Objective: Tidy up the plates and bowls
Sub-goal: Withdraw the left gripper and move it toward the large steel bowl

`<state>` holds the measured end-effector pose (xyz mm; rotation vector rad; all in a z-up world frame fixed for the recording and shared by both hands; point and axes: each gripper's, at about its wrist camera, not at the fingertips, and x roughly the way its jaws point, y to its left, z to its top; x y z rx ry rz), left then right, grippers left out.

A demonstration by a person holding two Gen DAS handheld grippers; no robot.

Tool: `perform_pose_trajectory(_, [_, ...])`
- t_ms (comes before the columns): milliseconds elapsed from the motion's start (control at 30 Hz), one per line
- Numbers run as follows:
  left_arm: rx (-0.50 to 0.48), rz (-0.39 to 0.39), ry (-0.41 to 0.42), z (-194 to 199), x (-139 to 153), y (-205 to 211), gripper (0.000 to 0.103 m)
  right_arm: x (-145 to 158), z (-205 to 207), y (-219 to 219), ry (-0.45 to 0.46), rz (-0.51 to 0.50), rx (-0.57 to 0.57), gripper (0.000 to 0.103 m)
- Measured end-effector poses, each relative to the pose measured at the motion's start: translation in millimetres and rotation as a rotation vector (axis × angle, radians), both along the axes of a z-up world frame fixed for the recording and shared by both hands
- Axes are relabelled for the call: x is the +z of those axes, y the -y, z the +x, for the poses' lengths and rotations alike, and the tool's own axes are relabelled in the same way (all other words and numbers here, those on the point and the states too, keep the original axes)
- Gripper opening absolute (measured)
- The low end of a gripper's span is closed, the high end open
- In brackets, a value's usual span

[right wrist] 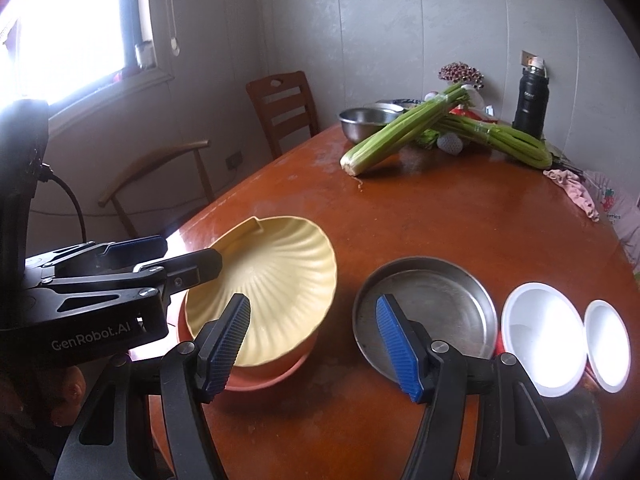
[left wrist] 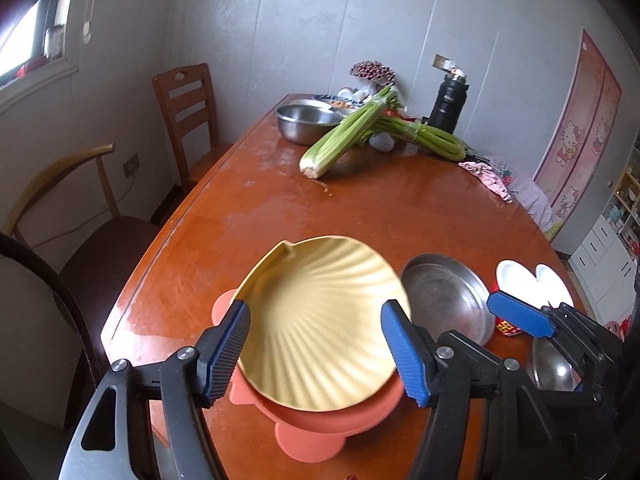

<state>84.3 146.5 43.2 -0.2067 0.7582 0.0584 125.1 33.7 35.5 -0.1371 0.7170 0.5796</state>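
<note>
A yellow shell-shaped plate [left wrist: 324, 320] [right wrist: 276, 284] rests tilted in an orange bowl [left wrist: 320, 424] [right wrist: 272, 372] near the table's front edge. My left gripper [left wrist: 316, 352] is open, its fingers either side of the plate; it also shows in the right wrist view [right wrist: 168, 256]. A steel plate [left wrist: 448, 296] [right wrist: 432, 308] lies to the right. Two white bowls [right wrist: 540, 336] [right wrist: 608, 344] stand right of it. My right gripper [right wrist: 314, 344] is open and empty, hovering between the yellow plate and the steel plate; it also shows in the left wrist view [left wrist: 520, 316].
At the far end of the brown table [right wrist: 440, 220] lie two celery bunches [right wrist: 400, 132], a steel bowl [right wrist: 364, 122], a black flask [right wrist: 530, 100] and a pink cloth [right wrist: 576, 192]. Two chairs [right wrist: 288, 108] stand at the left. Another steel dish [right wrist: 580, 432] sits at the front right.
</note>
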Motion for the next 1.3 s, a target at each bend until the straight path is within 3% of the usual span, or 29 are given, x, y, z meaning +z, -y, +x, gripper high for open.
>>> perform_pose_trajectory(933, [-0.106, 0.037, 0.077, -25, 31, 73, 0.075, 28, -36, 86, 0.047, 0.057, -0.098, 0.068])
perform_pose_trajectory(1300, [-0.217, 0.025, 0.088, -24, 27, 134, 0.075, 21, -45, 180, 0.036, 0.054, -0.278, 0.068])
